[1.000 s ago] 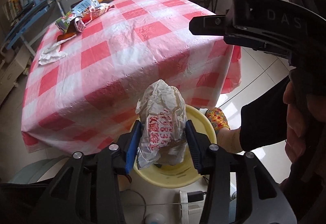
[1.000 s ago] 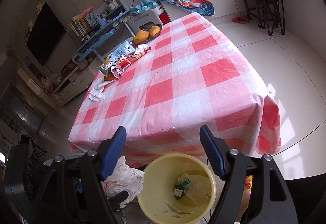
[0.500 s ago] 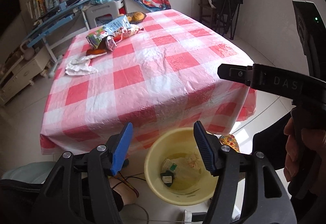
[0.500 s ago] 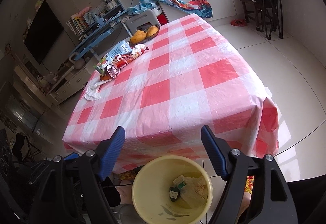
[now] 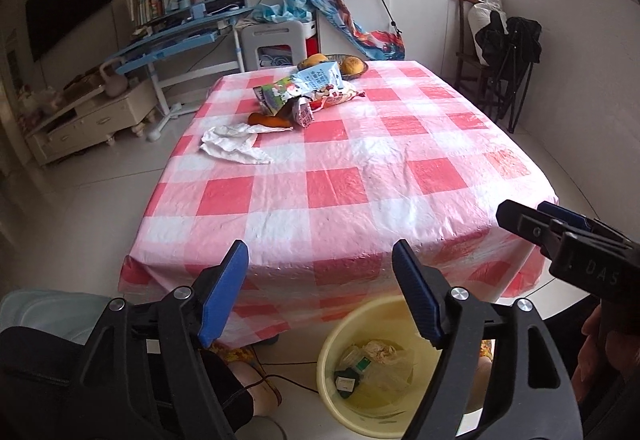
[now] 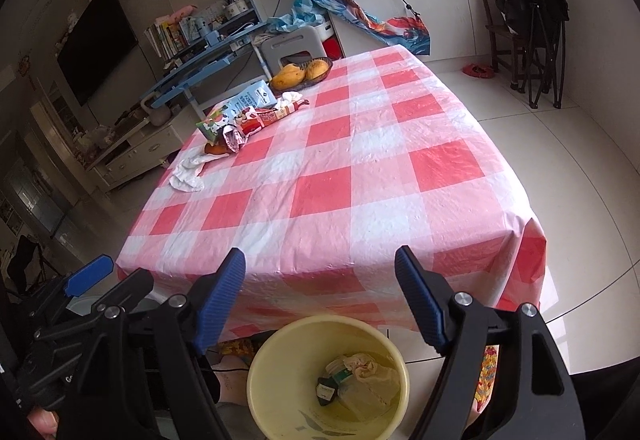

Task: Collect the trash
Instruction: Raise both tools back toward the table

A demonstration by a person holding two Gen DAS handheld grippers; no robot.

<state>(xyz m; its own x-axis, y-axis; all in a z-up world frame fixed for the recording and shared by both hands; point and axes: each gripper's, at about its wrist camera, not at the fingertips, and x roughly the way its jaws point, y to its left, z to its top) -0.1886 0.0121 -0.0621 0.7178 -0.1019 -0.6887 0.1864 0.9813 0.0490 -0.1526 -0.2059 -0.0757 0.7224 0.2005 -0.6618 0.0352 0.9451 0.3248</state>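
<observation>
Below the near edge of the table [image 6: 400,176] I see the yellow bin [image 6: 280,396] on the floor, with crumpled paper [image 6: 366,364] and a small dark carton [image 6: 326,392] lying inside it. My left gripper [image 5: 320,280] hangs above and just left of the bin; its jaws are opening and nothing is between them. My right gripper [image 6: 320,280] sits over the bin with its jaws spread wide and empty too. In the left camera the right gripper's black body pokes in at the right edge, with a hand [image 5: 608,352] behind it. On the far left of the red and white checked cloth lies more trash: a white crumpled tissue [image 5: 234,144], and behind it a heap of snack wrappers [image 5: 304,96] with a light blue packet [image 5: 320,74] on top. Beyond the heap, at the far edge, a basket of mangoes [image 6: 302,72] stands.
</observation>
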